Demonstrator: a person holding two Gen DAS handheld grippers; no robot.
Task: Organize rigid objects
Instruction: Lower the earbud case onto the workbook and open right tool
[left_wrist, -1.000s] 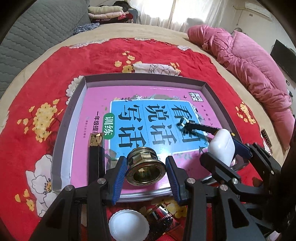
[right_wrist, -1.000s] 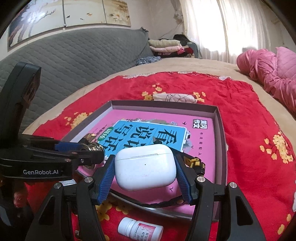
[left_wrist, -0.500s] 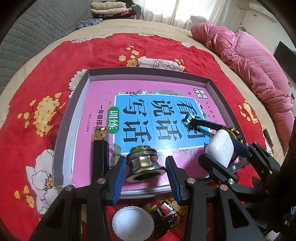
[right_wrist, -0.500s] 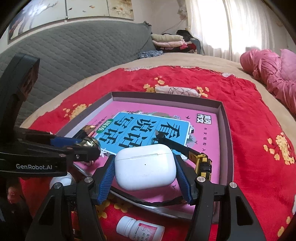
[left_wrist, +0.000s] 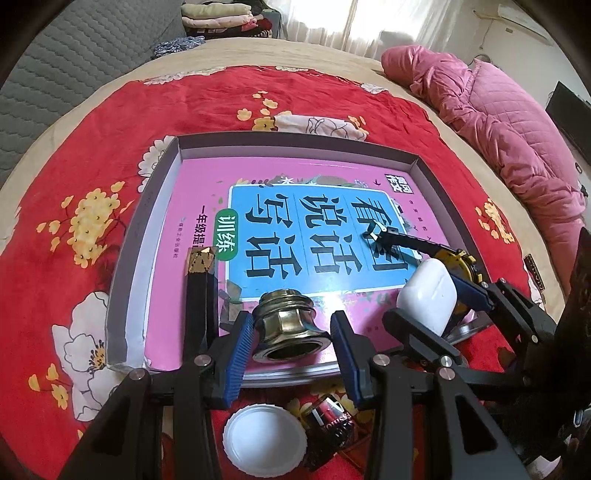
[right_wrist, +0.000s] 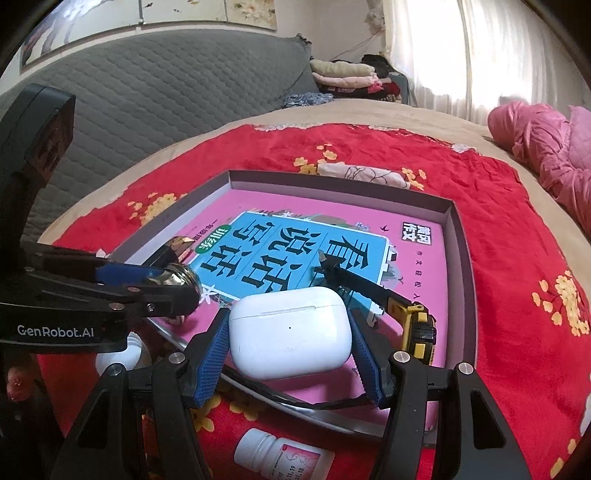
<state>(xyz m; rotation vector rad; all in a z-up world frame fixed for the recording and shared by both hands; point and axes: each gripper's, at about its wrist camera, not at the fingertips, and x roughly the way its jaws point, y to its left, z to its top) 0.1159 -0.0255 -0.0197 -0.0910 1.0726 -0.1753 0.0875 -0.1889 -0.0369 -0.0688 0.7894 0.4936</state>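
Over the near edge of the shallow box (left_wrist: 159, 206), the left gripper (left_wrist: 291, 345) has its jaws clamped on a brass fitting (left_wrist: 286, 325), the right gripper (right_wrist: 290, 341) on a white earbud case (right_wrist: 290, 330). Inside already lie a utility knife (right_wrist: 373, 291) and a black bar (left_wrist: 201, 291); a pill bottle (right_wrist: 280, 456), white cap (left_wrist: 264, 437) and battery (left_wrist: 328, 430) remain on the bed.

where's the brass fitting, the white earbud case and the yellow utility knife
brass fitting (left_wrist: 291, 325), left wrist view, on its hex collar
white earbud case (right_wrist: 290, 332), right wrist view, on its front face
yellow utility knife (right_wrist: 417, 321), right wrist view, on its yellow body
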